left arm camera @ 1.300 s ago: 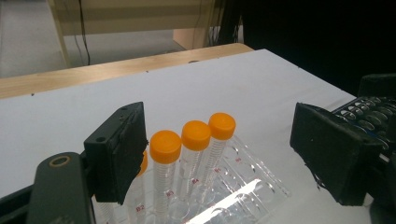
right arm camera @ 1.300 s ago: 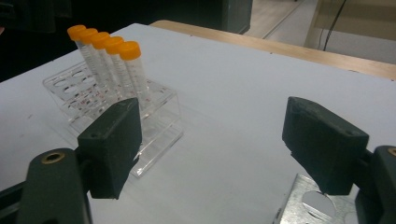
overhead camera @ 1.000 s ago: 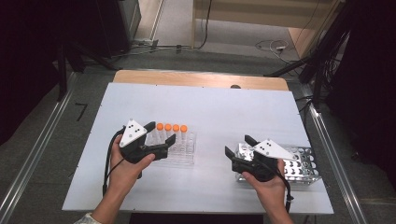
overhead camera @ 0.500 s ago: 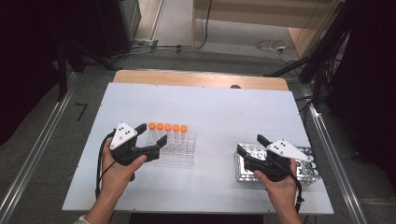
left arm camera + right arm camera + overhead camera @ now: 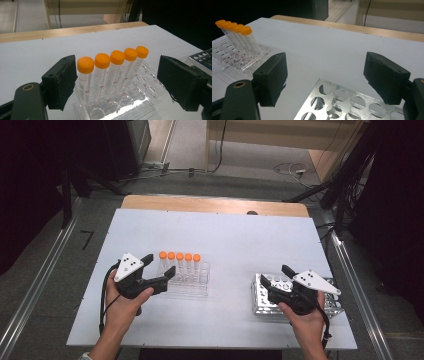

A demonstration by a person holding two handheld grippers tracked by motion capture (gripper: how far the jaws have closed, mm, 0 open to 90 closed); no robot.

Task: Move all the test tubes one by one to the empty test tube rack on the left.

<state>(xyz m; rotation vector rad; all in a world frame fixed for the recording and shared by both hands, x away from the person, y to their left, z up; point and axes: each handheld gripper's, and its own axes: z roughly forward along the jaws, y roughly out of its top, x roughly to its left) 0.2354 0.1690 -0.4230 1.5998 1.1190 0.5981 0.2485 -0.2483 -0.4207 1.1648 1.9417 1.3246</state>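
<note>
While the broad white rectangular tabletop (image 5: 225, 235) spans the middle of the high view, the work on it sits in two clusters along its lower half. At lower right lies the perforated metal tube rack (image 5: 262, 297), its round holes vacant, probably set there as the place the tubes are meant to go. Left of centre stands the clear plastic tube rack (image 5: 192, 282), holding the row of five orange-capped clear tubes (image 5: 179, 265) upright in one line, which leaves each cap free to be taken from the side.

Coming in from the bottom edge, the left hand holds the left gripper (image 5: 159, 270) level, aimed toward the row's left end; its jaws are spread wide, and in the left gripper view the tubes (image 5: 112, 70) stand between and beyond the pads, untouched. The right hand holds the right gripper (image 5: 275, 281) over the metal rack's left part, pointing toward the upper left, jaws likewise spread wide with nothing pinched, the rack's holes (image 5: 342, 100) lying below them.
</note>
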